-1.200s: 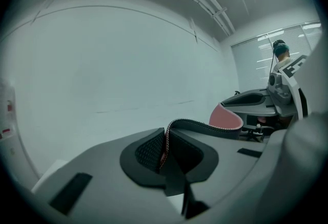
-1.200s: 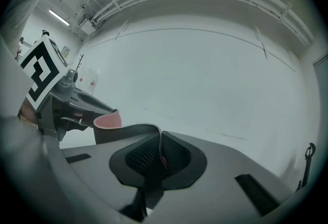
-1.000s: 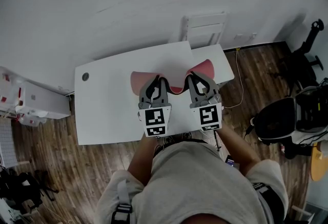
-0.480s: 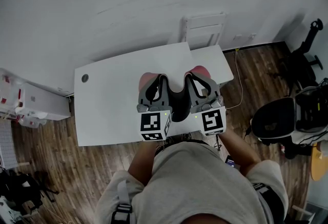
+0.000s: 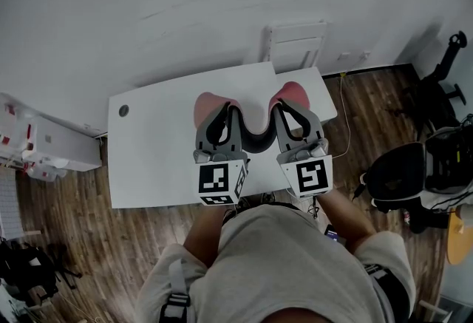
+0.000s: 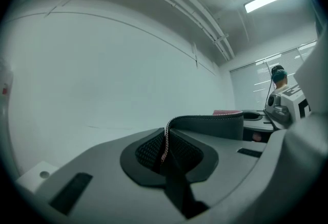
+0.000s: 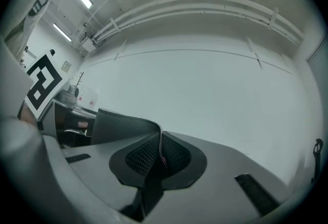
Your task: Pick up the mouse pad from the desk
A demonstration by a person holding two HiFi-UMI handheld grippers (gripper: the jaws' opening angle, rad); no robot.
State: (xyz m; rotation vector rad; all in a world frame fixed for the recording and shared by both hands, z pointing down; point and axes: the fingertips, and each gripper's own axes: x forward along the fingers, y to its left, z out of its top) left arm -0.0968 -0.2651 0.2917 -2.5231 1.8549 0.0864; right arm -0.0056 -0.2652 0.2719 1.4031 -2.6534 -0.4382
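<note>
Pink-topped and dark-backed, the soft mouse pad (image 5: 253,140) hangs between our two tools in the head view. The left hand-held gripper (image 5: 224,113) and the right hand-held gripper (image 5: 287,106) each pinch one side of it, so the middle sags in a dark trough and the pink ends curl up. We judge it lifted off the white rectangular counter (image 5: 155,151) beneath. A white slatted frame (image 5: 295,41) leans at the wall behind, a thin cable (image 5: 344,118) trails over the wooden floor (image 5: 89,240), and a black office chair (image 5: 399,174) stands well apart to the right. None of them crowds the lift. In the left gripper view, the jaws are pressed together on the pad's stitched edge, which bends away rightwards. In the right gripper view, the jaws are likewise clamped on the pad's edge, with the sheet bending off to the left toward the other tool.
</note>
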